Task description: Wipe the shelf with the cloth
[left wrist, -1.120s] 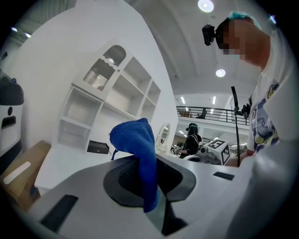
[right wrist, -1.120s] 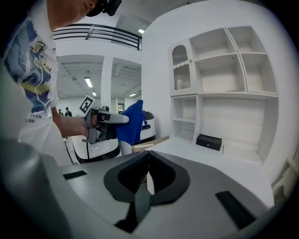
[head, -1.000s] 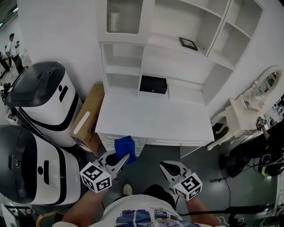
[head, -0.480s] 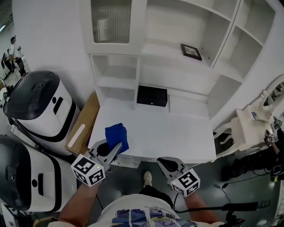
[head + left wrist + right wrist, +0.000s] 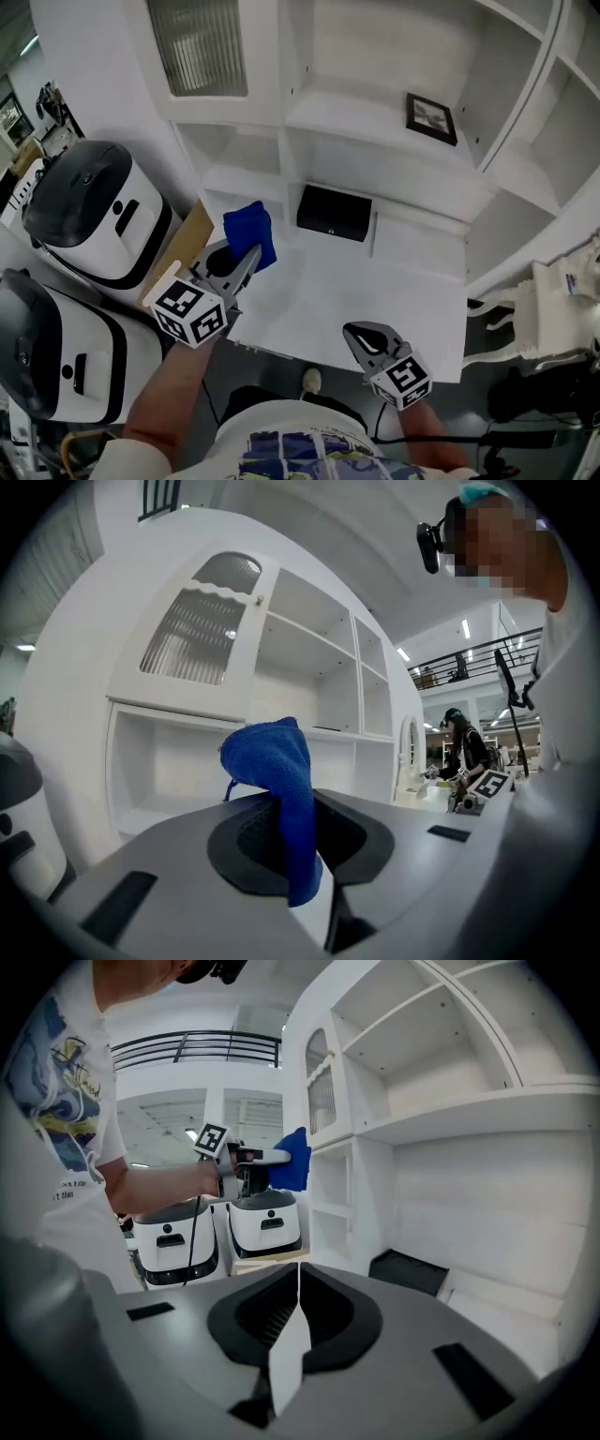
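Observation:
A blue cloth (image 5: 251, 234) is pinched in my left gripper (image 5: 246, 266), which hovers over the left end of the white desk surface (image 5: 375, 300) of the shelf unit (image 5: 394, 122). In the left gripper view the cloth (image 5: 277, 780) stands up between the jaws and droops over them. From the right gripper view the cloth (image 5: 293, 1159) shows at the left, in front of the shelf compartments. My right gripper (image 5: 359, 336) is shut and empty, low over the desk's front edge; its jaws meet in the right gripper view.
A black box (image 5: 335, 214) sits at the back of the desk. A framed picture (image 5: 430, 117) stands on the upper shelf. Two white-and-black machines (image 5: 89, 216) and a cardboard box (image 5: 183, 246) stand left of the unit. A white side table (image 5: 572, 281) is at the right.
The person has stepped closer to the shelf unit. My left gripper has carried the cloth forward from the desk's front edge to above its left rear part. The right gripper followed forward.

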